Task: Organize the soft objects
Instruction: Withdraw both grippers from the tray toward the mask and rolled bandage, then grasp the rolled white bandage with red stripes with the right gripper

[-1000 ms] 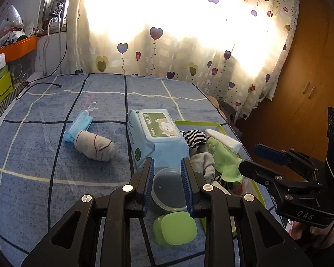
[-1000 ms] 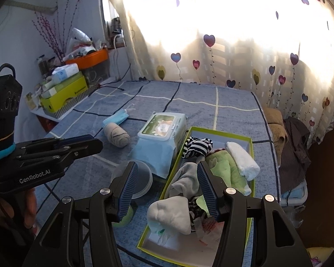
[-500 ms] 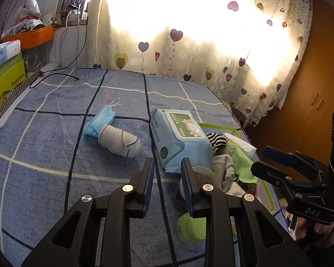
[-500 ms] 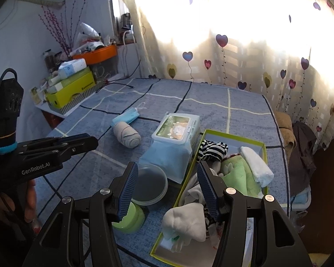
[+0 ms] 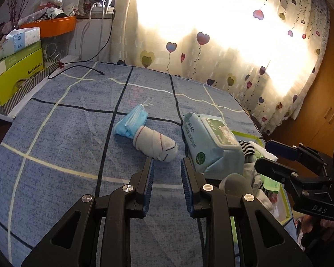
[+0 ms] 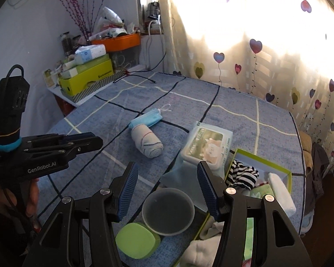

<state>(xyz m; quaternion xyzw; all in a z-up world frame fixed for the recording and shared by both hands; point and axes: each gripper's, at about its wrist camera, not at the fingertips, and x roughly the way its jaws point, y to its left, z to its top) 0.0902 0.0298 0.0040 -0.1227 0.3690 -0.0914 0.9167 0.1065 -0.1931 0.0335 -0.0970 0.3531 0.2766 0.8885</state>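
Observation:
A rolled grey sock point(image 5: 154, 143) with red and dark stripes lies on the blue checked bedcover, touching a folded blue face mask point(image 5: 131, 123). My left gripper point(image 5: 167, 164) is open and empty, its tips just short of the sock. My right gripper point(image 6: 167, 169) is open and empty, hovering over a round translucent lid point(image 6: 168, 211) beside a wet wipes pack point(image 6: 206, 146). The sock point(image 6: 148, 143) and mask point(image 6: 147, 118) lie ahead of it to the left. A green-rimmed box point(image 6: 265, 162) holds a striped sock point(image 6: 242, 175), a white towel point(image 6: 280, 191) and other cloths.
A green soft pad point(image 6: 137, 242) sits by the lid. A shelf at the left carries yellow-green boxes point(image 5: 13, 75) and an orange tray point(image 5: 55, 25). A black cable point(image 5: 78, 67) runs onto the bed. Heart-print curtains hang behind, and a wooden wardrobe point(image 5: 322, 102) stands at the right.
Both grippers have moved left across the bed. The left one went from over the round lid to just before the rolled sock. The right one went from over the box to over the lid.

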